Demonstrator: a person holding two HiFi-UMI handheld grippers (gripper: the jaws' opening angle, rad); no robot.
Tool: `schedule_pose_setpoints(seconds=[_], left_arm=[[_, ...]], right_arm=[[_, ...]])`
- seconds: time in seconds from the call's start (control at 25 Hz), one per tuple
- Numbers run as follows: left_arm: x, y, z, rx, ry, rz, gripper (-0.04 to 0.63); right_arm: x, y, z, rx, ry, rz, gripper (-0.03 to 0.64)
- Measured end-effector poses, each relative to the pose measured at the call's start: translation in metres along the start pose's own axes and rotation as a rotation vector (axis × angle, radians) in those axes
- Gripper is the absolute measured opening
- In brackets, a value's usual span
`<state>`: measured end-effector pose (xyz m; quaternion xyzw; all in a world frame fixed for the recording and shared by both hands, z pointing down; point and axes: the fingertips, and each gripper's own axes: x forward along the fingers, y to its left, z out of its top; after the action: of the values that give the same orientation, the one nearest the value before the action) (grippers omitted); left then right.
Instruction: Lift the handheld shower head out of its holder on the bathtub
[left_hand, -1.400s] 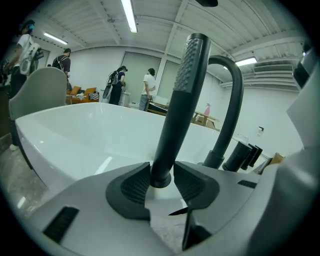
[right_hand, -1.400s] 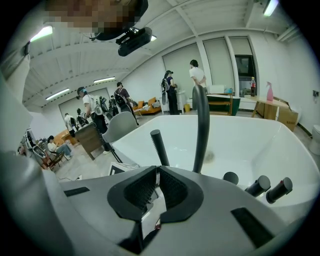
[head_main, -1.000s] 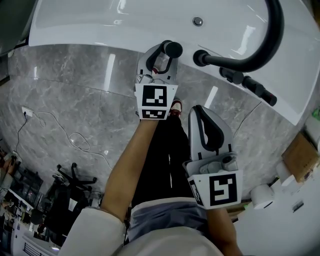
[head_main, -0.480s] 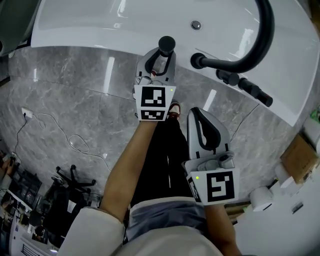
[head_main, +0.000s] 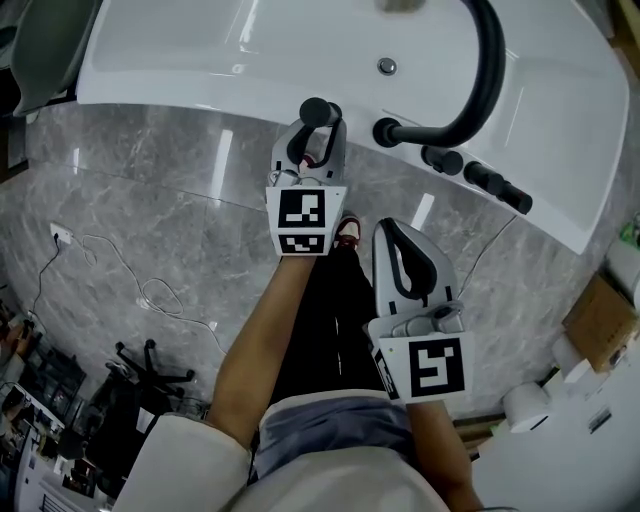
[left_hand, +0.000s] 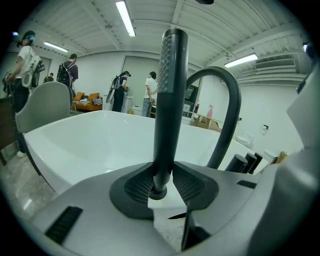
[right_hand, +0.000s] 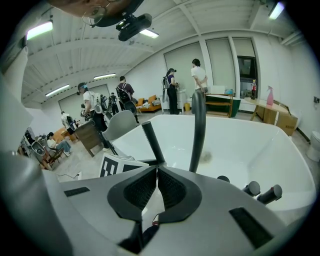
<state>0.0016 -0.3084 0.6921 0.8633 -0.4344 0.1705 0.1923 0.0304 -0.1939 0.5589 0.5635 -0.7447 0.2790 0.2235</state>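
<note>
**Holding up the shower head (head_main: 316, 108)**

Squeezing it tight near its bottom end with the left gripper (left_hand: 162, 181). Standing it upright over the near rim of the white bathtub (head_main: 200, 60). Further right: the bent black tap (head_main: 487, 70) close beside, then a row of black knobs (head_main: 485, 180). Holding the right gripper (right_hand: 156, 170) pinched together on nothing, back from the tub.

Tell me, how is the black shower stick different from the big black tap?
The shower head is a straight stick; the tap bends over in an arch. The shower head is clamped in the left gripper; the tap stands on the bathtub rim with nothing holding it. Both are black.
</note>
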Motion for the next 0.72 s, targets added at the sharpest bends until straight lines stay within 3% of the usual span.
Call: schedule_pose_setpoints(seconds=[0.4,0.72], left_arm=[[-0.034,-0.003,0.027,-0.062,-0.008,0.046,0.126],[-0.069,-0.013,0.061,-0.049,-0.039,0.063,0.126]], right_arm=[[-0.021,0.007,0.018,-0.082,0.003,0.007,0.022],[-0.054,0.007,0.04,-0.088,-0.033,0.011,0.021]])
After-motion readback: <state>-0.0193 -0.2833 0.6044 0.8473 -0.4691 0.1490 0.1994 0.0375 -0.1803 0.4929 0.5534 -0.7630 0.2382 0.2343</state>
